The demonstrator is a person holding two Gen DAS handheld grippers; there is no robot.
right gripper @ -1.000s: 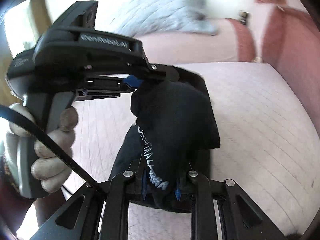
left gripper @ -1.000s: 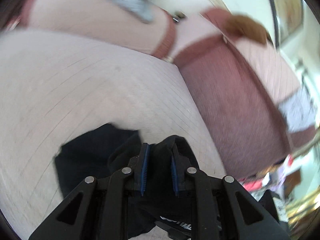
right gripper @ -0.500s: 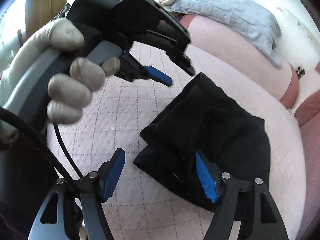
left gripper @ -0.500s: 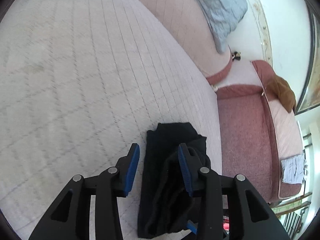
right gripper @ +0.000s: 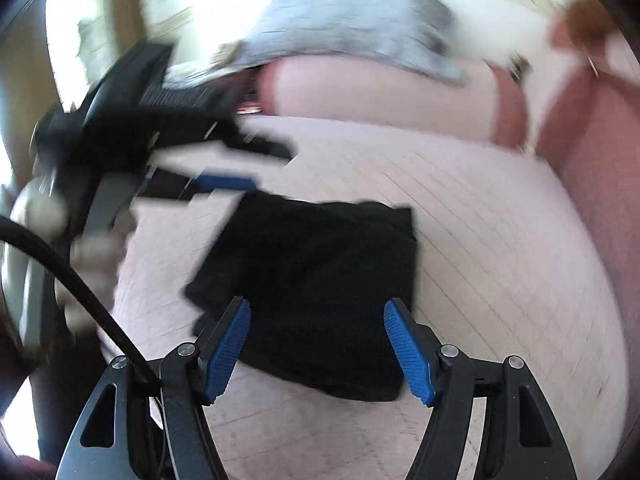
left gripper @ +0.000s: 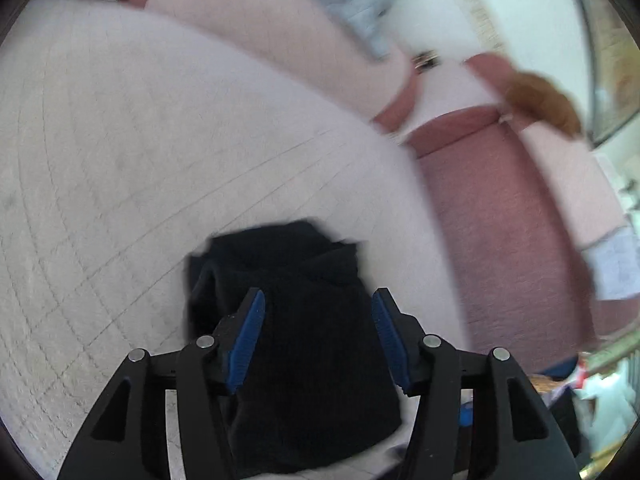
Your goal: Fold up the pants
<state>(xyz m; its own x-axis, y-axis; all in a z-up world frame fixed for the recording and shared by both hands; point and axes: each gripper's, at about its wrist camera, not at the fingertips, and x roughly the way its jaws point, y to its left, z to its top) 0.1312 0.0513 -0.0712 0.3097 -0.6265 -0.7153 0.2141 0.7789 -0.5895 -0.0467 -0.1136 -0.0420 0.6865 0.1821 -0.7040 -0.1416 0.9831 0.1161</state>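
Observation:
The black pants lie folded into a compact bundle on the pale pink quilted cushion. They also show in the left wrist view. My right gripper is open and empty, just above the bundle's near edge. My left gripper is open and empty, with the bundle below and between its blue pads. In the right wrist view the left gripper is held over the bundle's far left corner, blurred by motion.
A pink bolster with a grey-blue blanket lies along the back of the cushion. A darker red sofa section adjoins on the right, with a brown item on its back. A black cable runs at lower left.
Both grippers have let go of the pants and opened. The bundle now lies flat on the cushion. Both grippers have drawn back a little from it.

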